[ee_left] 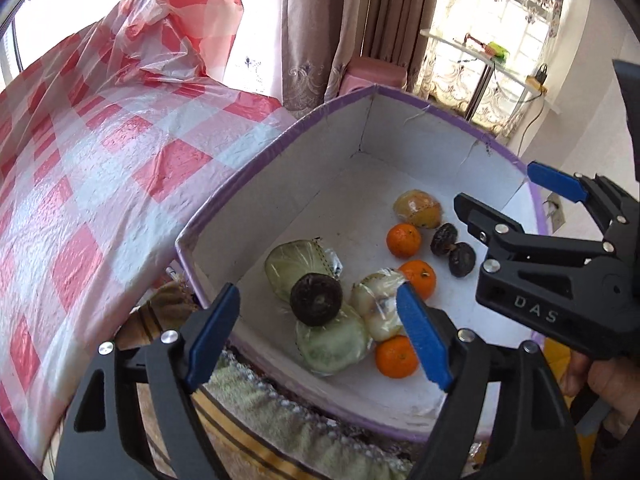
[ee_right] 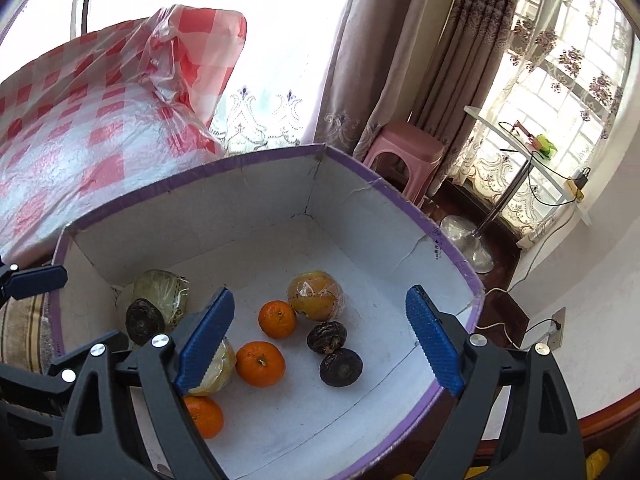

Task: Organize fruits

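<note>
fruit gathered in the purple-rimmed box, both grippers spread above it

curtained windows and a checked plastic sheet frame a white box whose floor holds all the fruit.

nearest the lens, the left gripper (ee_left: 324,332) hangs over the near edge of the box (ee_left: 280,148) with its blue pads wide apart and nothing between them. the right gripper (ee_right: 320,344) is spread just as wide over the box's right half, also holding nothing; in the left wrist view it enters from the right, above the far corner.

below the left gripper lie two pale green wrapped fruits (ee_left: 298,266) with a dark round fruit (ee_left: 316,299) resting on top where they meet. just right of these sits a yellowish wrapped fruit (ee_left: 380,304), with one orange (ee_left: 397,357) touching its near side and another (ee_left: 418,278) at its far side. further in, a third orange (ee_left: 404,240) sits beside a wrapped yellow-orange fruit (ee_left: 418,208), and two dark wrinkled fruits (ee_left: 452,248) lie touching each other to the right.

beyond the box, the red-and-white checked sheet (ee_left: 100,160) covers the left, a pink stool (ee_right: 404,152) stands by the curtains (ee_right: 400,60), and a glass side table (ee_right: 520,140) stands at the window.
</note>
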`<state>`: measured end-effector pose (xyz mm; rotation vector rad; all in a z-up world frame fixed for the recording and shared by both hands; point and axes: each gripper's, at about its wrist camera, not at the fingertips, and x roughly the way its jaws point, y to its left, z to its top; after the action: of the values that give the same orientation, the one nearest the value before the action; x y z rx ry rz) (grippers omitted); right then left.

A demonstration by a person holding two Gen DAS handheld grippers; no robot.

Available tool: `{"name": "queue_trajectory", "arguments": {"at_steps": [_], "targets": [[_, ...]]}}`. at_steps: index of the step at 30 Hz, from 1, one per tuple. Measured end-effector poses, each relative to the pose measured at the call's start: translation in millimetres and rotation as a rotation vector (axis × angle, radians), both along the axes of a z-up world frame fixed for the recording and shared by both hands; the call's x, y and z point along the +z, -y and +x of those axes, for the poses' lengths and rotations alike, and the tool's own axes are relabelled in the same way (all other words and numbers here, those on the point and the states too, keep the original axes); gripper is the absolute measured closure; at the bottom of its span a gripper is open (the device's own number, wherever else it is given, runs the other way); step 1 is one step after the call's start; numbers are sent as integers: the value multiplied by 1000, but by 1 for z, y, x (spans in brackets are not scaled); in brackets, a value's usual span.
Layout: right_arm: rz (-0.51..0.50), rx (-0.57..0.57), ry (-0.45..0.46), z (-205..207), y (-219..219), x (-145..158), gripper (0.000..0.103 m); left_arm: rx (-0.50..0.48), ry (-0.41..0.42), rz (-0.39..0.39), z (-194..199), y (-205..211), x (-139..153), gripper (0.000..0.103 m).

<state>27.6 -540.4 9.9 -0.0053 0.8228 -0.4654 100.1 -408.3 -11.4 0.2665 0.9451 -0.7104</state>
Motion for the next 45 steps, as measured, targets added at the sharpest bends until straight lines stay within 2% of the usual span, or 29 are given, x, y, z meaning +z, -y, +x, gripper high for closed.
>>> {"name": "queue_trajectory", "arguments": {"at_steps": [3,6,9,11,14,17,18,24,34,45], "targets": [[23,-15,25,-18,-6,6,19,0,-4,-85,-19,-19,9,14],[50,-13,33,-32,-14,11,19,3,8,-125,-32,-28,11,14],[31,-23,45,-43,-22,18,19,31,33,-165,-40,-40,15,14],[23,-33,51,-49,-24,18,19,41,6,-205,-39,-49,17,13],[37,-31,45,-49,-25,15,19,66,-9,-196,-38,-54,15,13],[47,-28,48,-50,-23,13,19,71,14,-147,-40,-49,14,4],[47,-31,50,-50,-23,13,19,59,28,-152,-42,-48,16,2],[55,-47,42,-48,-17,7,19,37,42,-204,-44,-51,21,2],[59,-41,34,-45,-17,3,19,44,71,-172,-44,-48,22,2],[62,-41,32,-44,-16,1,19,51,66,-166,-43,-48,19,2]]}}
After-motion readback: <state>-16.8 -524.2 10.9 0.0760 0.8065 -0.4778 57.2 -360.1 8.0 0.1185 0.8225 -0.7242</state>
